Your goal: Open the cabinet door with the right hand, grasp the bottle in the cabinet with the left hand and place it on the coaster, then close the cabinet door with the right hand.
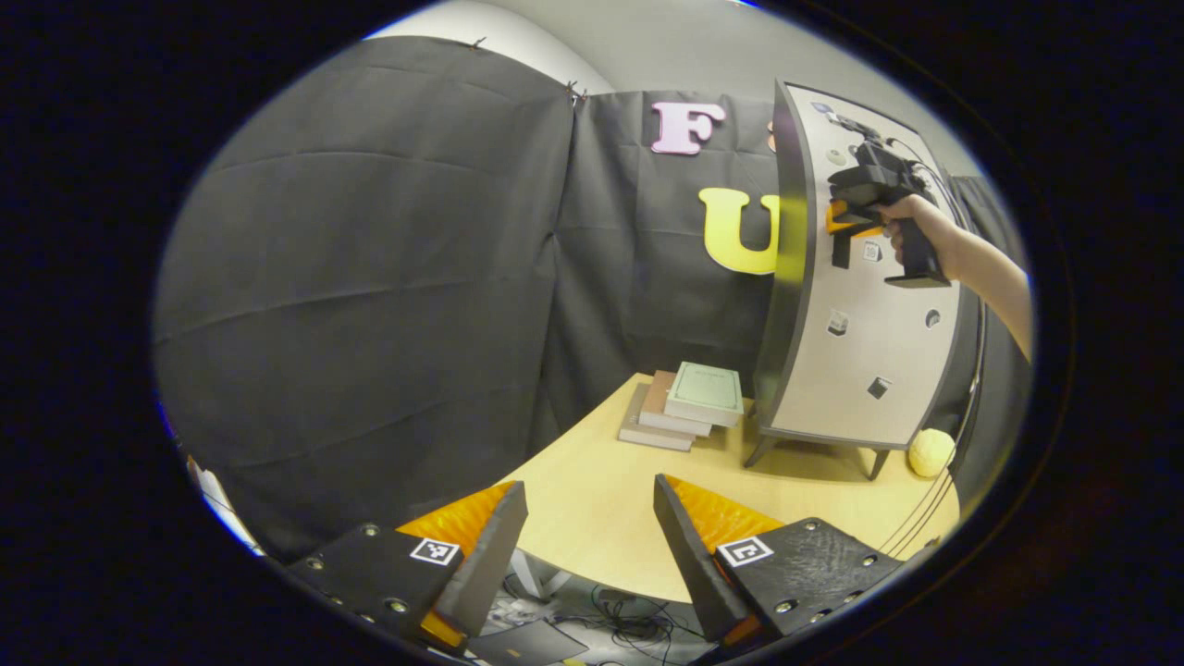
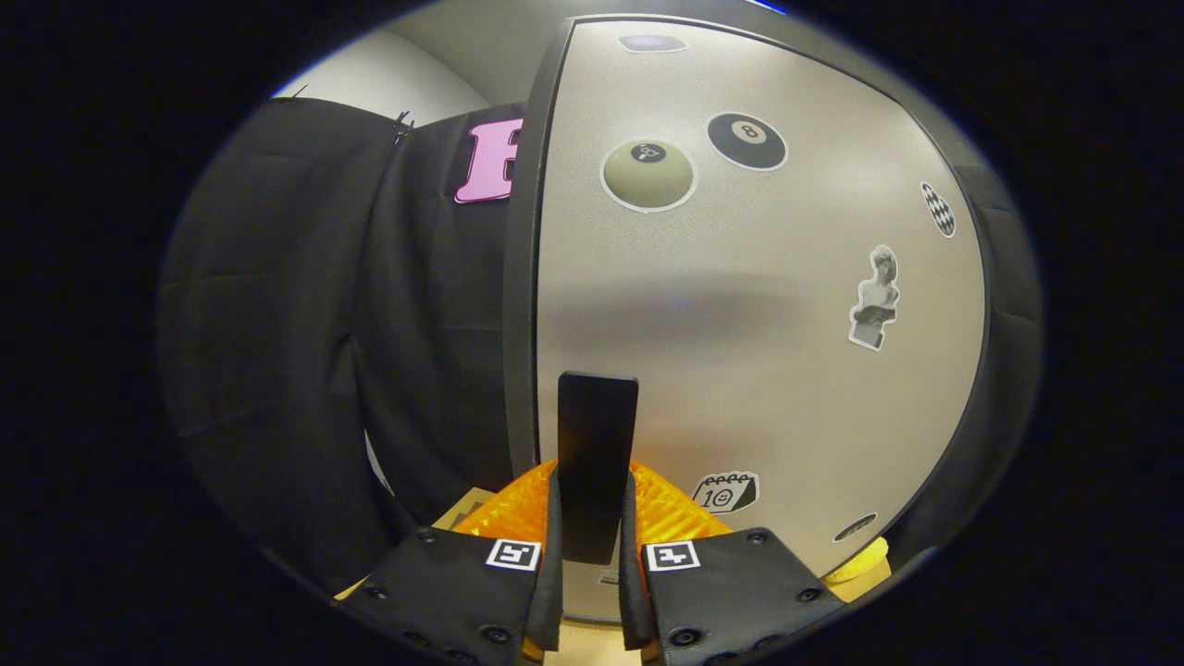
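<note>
Pale, matte and flat, the cabinet door [image 2: 758,305] carries round and cut-out stickers, and in the right gripper view we see our right gripper [image 2: 590,555] closed on its dark slab-shaped handle [image 2: 597,462], both fingers seemingly pressed to its sides. From the left gripper view we find the left gripper [image 1: 583,546] wide open and holding nothing above the light wooden worktop [image 1: 601,518], with stacked books [image 1: 684,407] and a yellow ball [image 1: 931,451] by the cabinet [image 1: 860,305], where a hand [image 1: 911,227] with outstretched forearm holds the other gripper level against the door.
</note>
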Motion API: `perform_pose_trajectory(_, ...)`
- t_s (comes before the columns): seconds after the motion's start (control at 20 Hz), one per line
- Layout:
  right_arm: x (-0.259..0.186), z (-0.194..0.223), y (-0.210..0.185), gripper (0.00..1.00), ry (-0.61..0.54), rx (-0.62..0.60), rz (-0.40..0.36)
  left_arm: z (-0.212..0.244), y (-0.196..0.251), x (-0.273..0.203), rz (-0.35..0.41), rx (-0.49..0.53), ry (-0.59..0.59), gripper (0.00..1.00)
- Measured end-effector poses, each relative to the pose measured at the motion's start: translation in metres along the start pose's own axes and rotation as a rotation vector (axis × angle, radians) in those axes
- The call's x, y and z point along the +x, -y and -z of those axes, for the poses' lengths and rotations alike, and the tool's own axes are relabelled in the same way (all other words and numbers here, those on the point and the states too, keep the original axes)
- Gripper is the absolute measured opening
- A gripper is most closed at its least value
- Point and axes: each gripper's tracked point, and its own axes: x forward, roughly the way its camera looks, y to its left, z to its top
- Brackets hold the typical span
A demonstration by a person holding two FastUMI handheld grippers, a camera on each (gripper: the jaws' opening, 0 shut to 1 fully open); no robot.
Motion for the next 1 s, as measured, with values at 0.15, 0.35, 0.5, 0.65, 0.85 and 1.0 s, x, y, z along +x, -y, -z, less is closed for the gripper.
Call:
perform_pose_trajectory(0.15, -0.002, 0.002, -0.001, 0.23, -0.001, 0.025, -0.026, -0.001, 0.005, -0.006, 0.006, 0.008, 0.009, 0.84)
perform_pose_trajectory(0.35, -0.007, 0.003, -0.001, 0.14, 0.002, -0.013, -0.084, 0.003, 0.01, -0.011, 0.019, -0.003, 0.005, 0.84)
perform_pose_trajectory(0.5, -0.02, 0.005, -0.002, 0.14, 0.005, -0.011, -0.117, 0.008, 0.017, -0.016, 0.037, -0.001, -0.007, 0.84)
perform_pose_trajectory(0.65, -0.053, 0.009, -0.008, 0.14, 0.005, -0.024, -0.164, 0.008, 0.029, -0.027, 0.06, 0.022, 0.001, 0.84)
perform_pose_trajectory(0.85, -0.081, 0.016, 0.004, 0.12, 0.017, -0.025, -0.257, 0.004, 0.038, -0.037, 0.052, 0.035, 0.022, 0.85)
perform_pose_trajectory(1.0, -0.111, 0.015, 0.01, 0.14, 0.021, -0.009, -0.318, 0.008, 0.064, -0.052, 0.06, -0.003, 0.014, 0.86)
